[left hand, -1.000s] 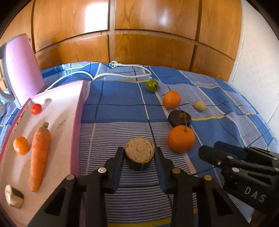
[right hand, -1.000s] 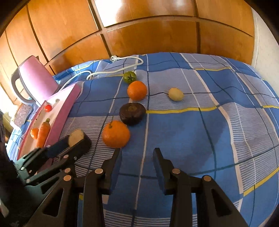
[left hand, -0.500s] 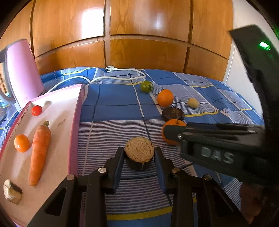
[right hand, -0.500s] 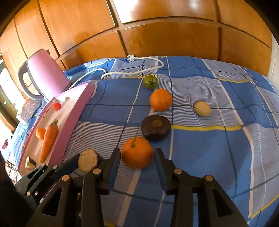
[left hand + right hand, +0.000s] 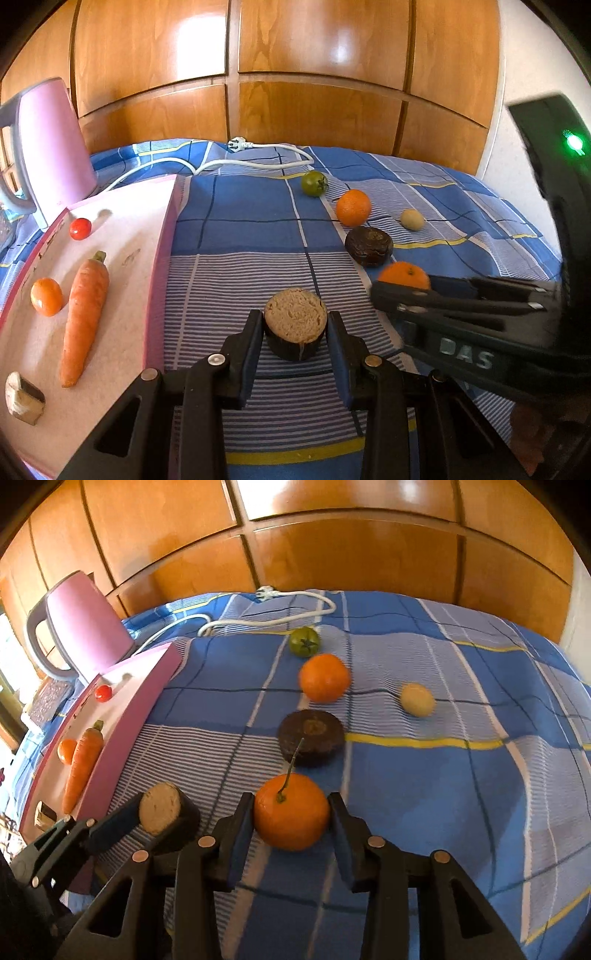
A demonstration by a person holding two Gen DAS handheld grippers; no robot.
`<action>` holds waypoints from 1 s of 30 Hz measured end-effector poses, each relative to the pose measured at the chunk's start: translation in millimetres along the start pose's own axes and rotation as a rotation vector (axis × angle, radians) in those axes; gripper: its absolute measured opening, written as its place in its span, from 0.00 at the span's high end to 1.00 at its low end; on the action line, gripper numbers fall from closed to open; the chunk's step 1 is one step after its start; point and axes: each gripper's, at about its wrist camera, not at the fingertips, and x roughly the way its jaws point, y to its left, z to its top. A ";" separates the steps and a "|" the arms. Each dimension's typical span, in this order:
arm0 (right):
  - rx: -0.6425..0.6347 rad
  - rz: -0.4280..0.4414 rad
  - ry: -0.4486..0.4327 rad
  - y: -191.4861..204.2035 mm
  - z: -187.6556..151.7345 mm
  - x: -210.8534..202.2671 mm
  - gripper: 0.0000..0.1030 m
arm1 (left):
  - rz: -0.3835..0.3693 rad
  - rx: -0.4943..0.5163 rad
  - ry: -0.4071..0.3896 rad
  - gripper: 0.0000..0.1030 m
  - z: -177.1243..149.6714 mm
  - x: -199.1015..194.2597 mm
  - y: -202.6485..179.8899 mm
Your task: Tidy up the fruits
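Your right gripper (image 5: pixel 291 818) brackets the stemmed orange (image 5: pixel 291 812) and your left gripper (image 5: pixel 295 332) clamps the eggplant chunk (image 5: pixel 295 323) just beside it, so closing off-centre risks rolling the orange into that chunk.

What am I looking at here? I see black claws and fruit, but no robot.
There is no robot: a person holds a two-fingered claw in each hand, and each claw carries a wide-angle camera looking along its fingers. One picture comes from the left gripper, which grips a dark-skinned cut piece. The other comes from the right gripper, whose open fingers sit either side of a stemmed orange without clearly squeezing it. Both are over a blue checked cloth, where a green tomato, another orange and a dark round fruit lie. A pink tray holds a carrot.
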 end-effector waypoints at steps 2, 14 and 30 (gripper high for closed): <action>0.012 -0.007 -0.001 -5.7 -4.7 -4.7 0.61 | 0.005 -0.008 0.004 0.66 0.1 -0.8 -0.3; 0.049 -0.034 -0.015 -21.1 -25.1 -22.1 0.61 | 0.008 -0.021 0.025 0.66 -5.5 -10.8 -3.9; 0.041 -0.034 -0.026 -23.8 -38.4 -29.8 0.61 | -0.008 -0.036 0.043 0.66 -10.1 -18.3 -8.8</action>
